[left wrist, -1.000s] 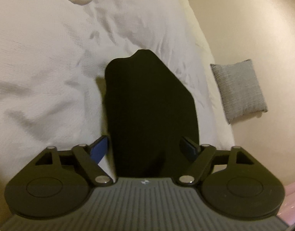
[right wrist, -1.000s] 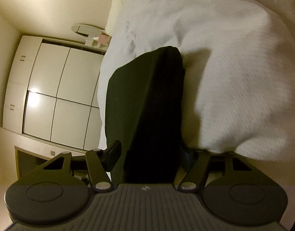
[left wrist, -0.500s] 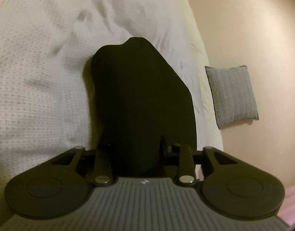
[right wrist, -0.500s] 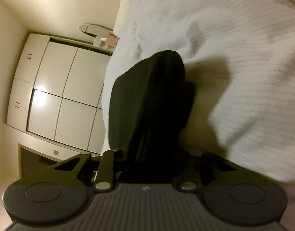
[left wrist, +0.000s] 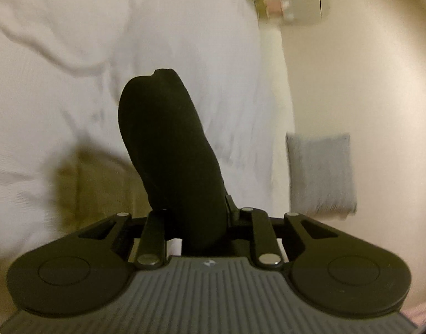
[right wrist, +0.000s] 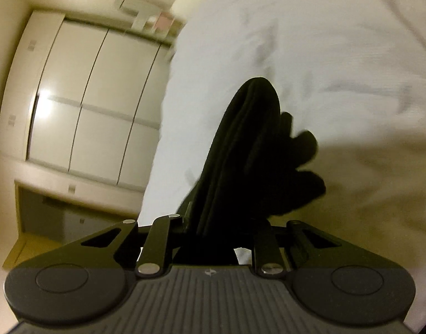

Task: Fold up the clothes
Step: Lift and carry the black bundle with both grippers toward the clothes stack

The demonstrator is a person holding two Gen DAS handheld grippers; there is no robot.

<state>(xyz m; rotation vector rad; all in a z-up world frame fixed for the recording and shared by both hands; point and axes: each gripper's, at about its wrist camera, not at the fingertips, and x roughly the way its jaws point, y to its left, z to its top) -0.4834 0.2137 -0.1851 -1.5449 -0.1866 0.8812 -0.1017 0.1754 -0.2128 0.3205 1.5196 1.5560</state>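
Observation:
A black garment (left wrist: 168,144) hangs lifted above the white bed cover (left wrist: 74,55). My left gripper (left wrist: 196,214) pinches one end of the garment; its jaws are still closing, with the cloth pressed between the pads. In the right wrist view the same black garment (right wrist: 240,153) bunches in folds, and my right gripper (right wrist: 221,220) grips its other end, jaws likewise closing on the cloth. The fabric hides the fingertips of both grippers. A shadow falls on the bed cover (right wrist: 324,41) under the cloth.
A grey cushion (left wrist: 321,172) lies on the beige floor to the right of the bed. A white wardrobe (right wrist: 88,97) with several doors stands beyond the bed's edge. Small items sit on a round table (left wrist: 293,8) far off.
Both grippers went from open around the flat garment to closed on it, then rose, lifting the cloth off the bed cover. The garment now hangs bunched and narrower.

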